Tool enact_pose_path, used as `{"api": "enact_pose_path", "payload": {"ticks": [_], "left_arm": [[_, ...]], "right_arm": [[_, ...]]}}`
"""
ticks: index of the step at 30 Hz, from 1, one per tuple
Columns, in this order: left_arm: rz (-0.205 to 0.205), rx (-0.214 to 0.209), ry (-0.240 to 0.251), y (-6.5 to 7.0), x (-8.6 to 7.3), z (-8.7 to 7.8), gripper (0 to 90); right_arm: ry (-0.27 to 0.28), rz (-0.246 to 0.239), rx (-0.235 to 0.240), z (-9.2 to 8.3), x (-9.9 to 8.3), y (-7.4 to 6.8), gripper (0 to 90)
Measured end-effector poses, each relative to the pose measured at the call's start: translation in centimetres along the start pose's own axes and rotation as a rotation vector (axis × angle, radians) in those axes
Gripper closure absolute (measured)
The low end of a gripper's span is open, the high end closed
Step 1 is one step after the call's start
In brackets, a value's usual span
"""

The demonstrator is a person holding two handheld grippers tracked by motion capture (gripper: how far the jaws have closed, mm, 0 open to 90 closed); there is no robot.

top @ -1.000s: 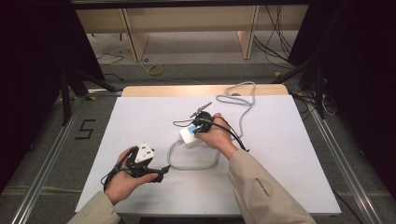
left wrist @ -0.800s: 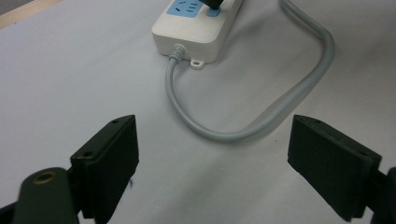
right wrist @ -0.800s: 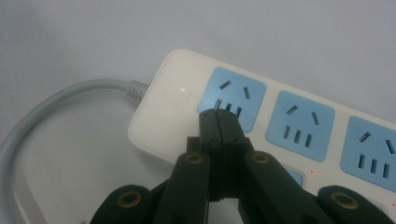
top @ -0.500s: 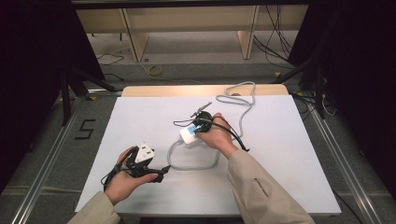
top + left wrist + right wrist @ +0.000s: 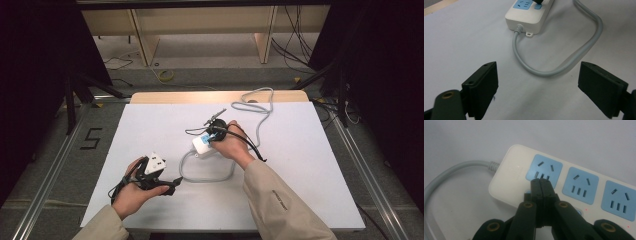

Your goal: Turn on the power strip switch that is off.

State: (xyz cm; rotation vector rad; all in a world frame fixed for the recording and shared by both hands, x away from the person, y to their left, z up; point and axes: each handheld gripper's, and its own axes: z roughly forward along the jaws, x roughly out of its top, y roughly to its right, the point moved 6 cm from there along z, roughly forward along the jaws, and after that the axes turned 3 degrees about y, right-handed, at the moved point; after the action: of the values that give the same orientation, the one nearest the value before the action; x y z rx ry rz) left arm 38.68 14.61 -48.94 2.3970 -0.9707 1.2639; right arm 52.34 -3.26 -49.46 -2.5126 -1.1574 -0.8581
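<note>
My right gripper (image 5: 541, 182) pressing closed jaws onto power strip (image 5: 524, 170), tips sitting by small blue switch under first blue socket (image 5: 544, 170). Strip lying mid-table, grey cable (image 5: 554, 70) looping near side. My left gripper (image 5: 537, 87) resting near left, jaws gaping wide, holding nothing.

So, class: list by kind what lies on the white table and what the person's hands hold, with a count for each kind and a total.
Power strip: 1
Grey cable of the strip: 1
Hand-held grippers: 2, the left hand-held gripper open and the right hand-held gripper shut, tips at the strip's blue switch
Total: 4
</note>
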Motion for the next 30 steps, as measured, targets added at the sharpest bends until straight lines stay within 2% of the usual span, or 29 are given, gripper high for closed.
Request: {"api": "enact_pose_path", "payload": {"ticks": [3,9,30], "left_arm": [[-0.002,0.002,0.002,0.0,0.02,0.04,16.1],[0.001,0.001,0.0,-0.01,0.01,0.01,16.1],[0.003,0.003,-0.001,0.02,0.02,-0.04,16.1]], "right_arm": [[0.001,0.011,0.01,-0.07,0.05,0.04,90.0],[-0.005,-0.001,0.018,-0.09,0.07,-0.16,90.0],[-0.021,0.006,-0.003,0.14,0.01,-0.41,90.0]]}}
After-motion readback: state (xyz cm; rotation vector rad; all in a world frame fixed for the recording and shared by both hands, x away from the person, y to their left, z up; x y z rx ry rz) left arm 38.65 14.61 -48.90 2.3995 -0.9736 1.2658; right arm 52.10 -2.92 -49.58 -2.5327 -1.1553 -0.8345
